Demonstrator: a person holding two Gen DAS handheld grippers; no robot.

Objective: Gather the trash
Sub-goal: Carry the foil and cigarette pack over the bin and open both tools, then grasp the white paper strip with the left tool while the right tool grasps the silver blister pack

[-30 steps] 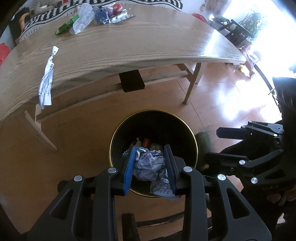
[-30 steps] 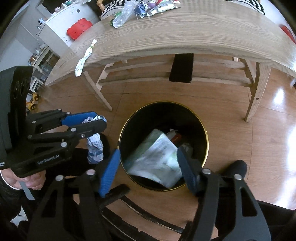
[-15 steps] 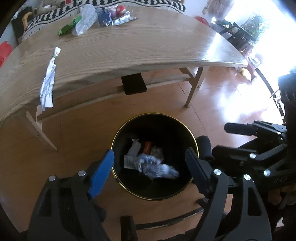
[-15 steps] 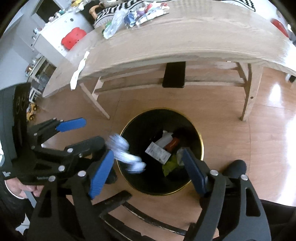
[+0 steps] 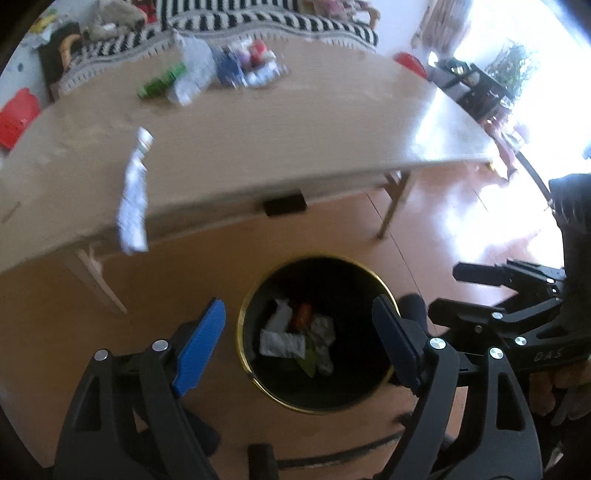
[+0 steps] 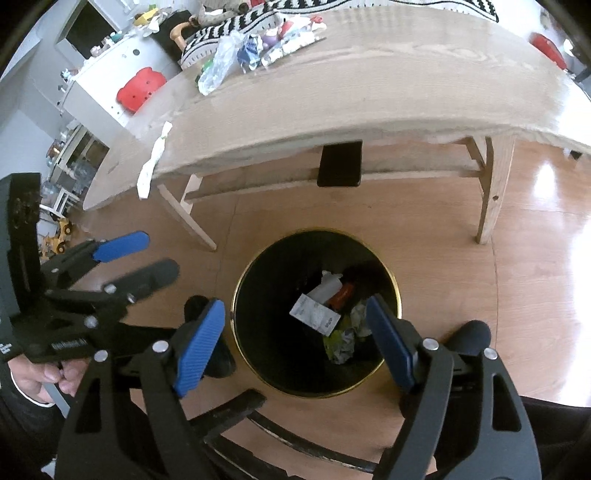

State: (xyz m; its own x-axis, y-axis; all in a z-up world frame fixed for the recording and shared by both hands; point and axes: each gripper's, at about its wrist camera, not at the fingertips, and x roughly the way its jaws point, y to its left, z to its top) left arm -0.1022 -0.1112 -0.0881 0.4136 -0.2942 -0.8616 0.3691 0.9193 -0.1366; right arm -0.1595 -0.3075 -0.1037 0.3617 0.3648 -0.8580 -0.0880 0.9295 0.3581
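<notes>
Both grippers hang above the black bin (image 6: 243, 354) with the gold rim, which stands on the wood floor (image 6: 461, 314) in front of the bench (image 6: 369, 85). Left gripper (image 5: 299, 345): jaws wide, nothing between the blue pads; the bin mouth shows straight through the gap. Right gripper (image 6: 295, 341): jaws wide too, empty, framing the same bin. Inside the bin: a white printed slip (image 6: 314, 314), a red-orange item (image 6: 341, 295), a white crumpled piece (image 6: 328, 282) and a yellow-green wrapper (image 6: 338, 343), all lying on the bottom. Trash outside the bin: a long white paper strip (image 6: 153, 162) draped over the bench's near edge, and a cluster at the far edge with a clear plastic bag (image 6: 219, 64), a blue-and-white wrapper (image 6: 249, 50) and a green item (image 5: 160, 85). Left wrist view is motion-blurred, so the far cluster probably holds more pieces than I can separate. Striped fabric (image 6: 258, 14) sits behind the bench.
</notes>
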